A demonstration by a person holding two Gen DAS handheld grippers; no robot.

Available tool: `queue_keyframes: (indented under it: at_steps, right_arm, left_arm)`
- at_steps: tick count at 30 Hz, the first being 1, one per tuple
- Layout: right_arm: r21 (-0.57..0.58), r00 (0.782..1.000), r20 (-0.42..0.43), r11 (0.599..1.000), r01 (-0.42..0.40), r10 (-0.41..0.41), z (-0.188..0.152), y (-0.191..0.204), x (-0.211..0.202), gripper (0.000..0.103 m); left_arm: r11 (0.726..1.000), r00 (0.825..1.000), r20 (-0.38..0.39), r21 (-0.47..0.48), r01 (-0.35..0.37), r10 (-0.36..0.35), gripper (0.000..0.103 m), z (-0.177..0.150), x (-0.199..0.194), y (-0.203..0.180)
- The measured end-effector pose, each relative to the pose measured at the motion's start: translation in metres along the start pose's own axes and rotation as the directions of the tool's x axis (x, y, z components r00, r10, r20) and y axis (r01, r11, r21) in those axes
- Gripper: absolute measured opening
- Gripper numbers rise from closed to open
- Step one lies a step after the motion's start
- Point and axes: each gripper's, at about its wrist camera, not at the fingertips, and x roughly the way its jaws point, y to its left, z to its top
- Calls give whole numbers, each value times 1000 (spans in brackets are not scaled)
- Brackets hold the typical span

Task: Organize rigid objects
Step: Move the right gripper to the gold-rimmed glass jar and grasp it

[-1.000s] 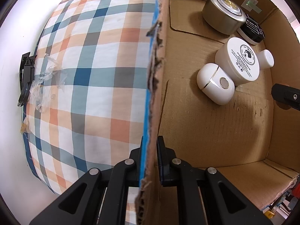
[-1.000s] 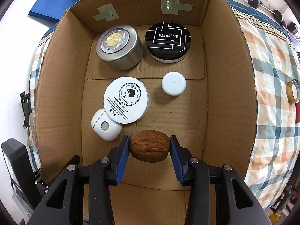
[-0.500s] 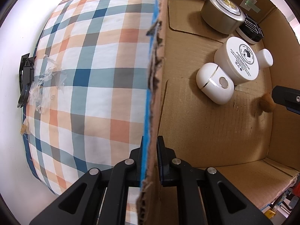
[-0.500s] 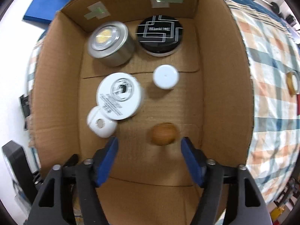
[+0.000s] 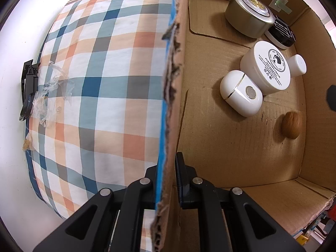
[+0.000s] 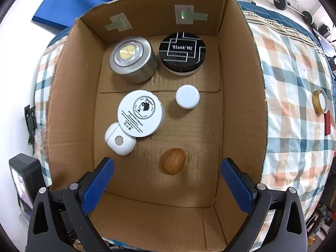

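The right tool (image 6: 167, 180) hangs over the cardboard box (image 6: 71, 96), its blue jaws opening wide and gripping nothing. The walnut (image 6: 173, 161) lies loose on the box floor between and below them. The left tool (image 5: 167, 174) is clamped tight on the box's side wall. Past the walnut sit a white egg-shaped case (image 6: 119, 141), a white cream jar (image 6: 139, 113), a small white cap (image 6: 187, 96), a silver tin (image 6: 132, 59) and a black jar (image 6: 182, 52). The box rests on a checked bed cover (image 6: 294, 96).

walnut (image 6: 173, 161) in box (image 6: 237, 96), right of earbud case (image 6: 119, 141)
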Motion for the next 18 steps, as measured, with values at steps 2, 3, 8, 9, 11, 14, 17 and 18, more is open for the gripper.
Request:
queue_keyframes:
  at_steps: [2,3,8,9,11,14,17,18]
  right_arm:
    - [1,1000,9,1000,-6,6,0,0,-8,103]
    - [-3,1000,16,1000,-9,9,1,0,-12,103]
    - [1,997,72,1000,-27,27,3,-8,-37,103]
    - [14,995,93,999,-41,39,5,-14,-44,103]
    - [57,988,150,997,-52,43,8,-31,-56,103]
    - [158,966,257,985,-65,23,10,-67,-75,103]
    - [238,940,342,967,-90,3,17,-113,-86,103]
    - [266,934,357,960,-88,-13,19,-128,-87,103]
  left_arm:
    - [1000,1000,0,0,0,0,7,0,0,0]
    - [1000,1000,0,0,0,0,7,0,0,0]
    - [1000,1000,-1,1,0,0,7,0,0,-1]
    - [1000,1000,-1,1,0,0,7,1,0,-1]
    - [1000,1000,-1,-1,2,-2,7,1,0,0]
    - [1000,1000,0,-5,2,-2,7,0,1,0]
    - [1000,1000,0,-9,3,-3,7,0,2,2]
    - [1000,1000,0,-9,3,-3,7,0,2,2]
